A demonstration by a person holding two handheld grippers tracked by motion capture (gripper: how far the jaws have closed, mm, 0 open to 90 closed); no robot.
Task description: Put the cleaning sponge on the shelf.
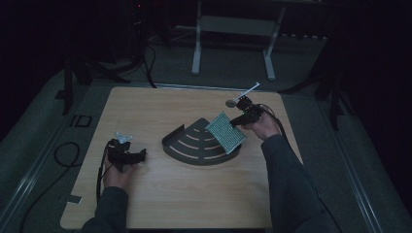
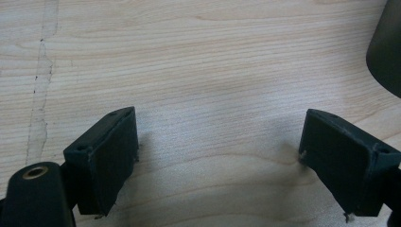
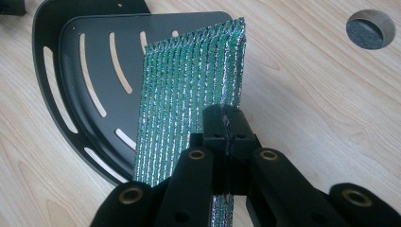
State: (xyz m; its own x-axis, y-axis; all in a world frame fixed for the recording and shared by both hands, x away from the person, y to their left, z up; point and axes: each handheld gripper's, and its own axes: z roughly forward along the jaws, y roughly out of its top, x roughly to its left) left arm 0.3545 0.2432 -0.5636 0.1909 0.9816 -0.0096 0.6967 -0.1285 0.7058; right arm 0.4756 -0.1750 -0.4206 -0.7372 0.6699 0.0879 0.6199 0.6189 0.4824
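Note:
A flat green pad [image 1: 225,131] with a glittery ribbed surface hangs tilted over the right edge of the black fan-shaped slotted tray [image 1: 194,148]. My right gripper [image 1: 237,122] is shut on the pad's edge; in the right gripper view the jaws pinch the green pad [image 3: 189,94] above the black tray [image 3: 80,71]. At the table's left my left gripper [image 1: 133,156] rests low over bare wood. In its own view my left gripper [image 2: 217,156] stands open with nothing between its fingers, and a corner of the tray [image 2: 385,56] shows at the upper right.
A round hole [image 1: 230,103] pierces the wooden table [image 1: 160,199] near the back right, also seen as the hole [image 3: 370,29] in the right gripper view. A white stick [image 1: 248,91] lies beside it. Stands and cables crowd the dark floor beyond the table.

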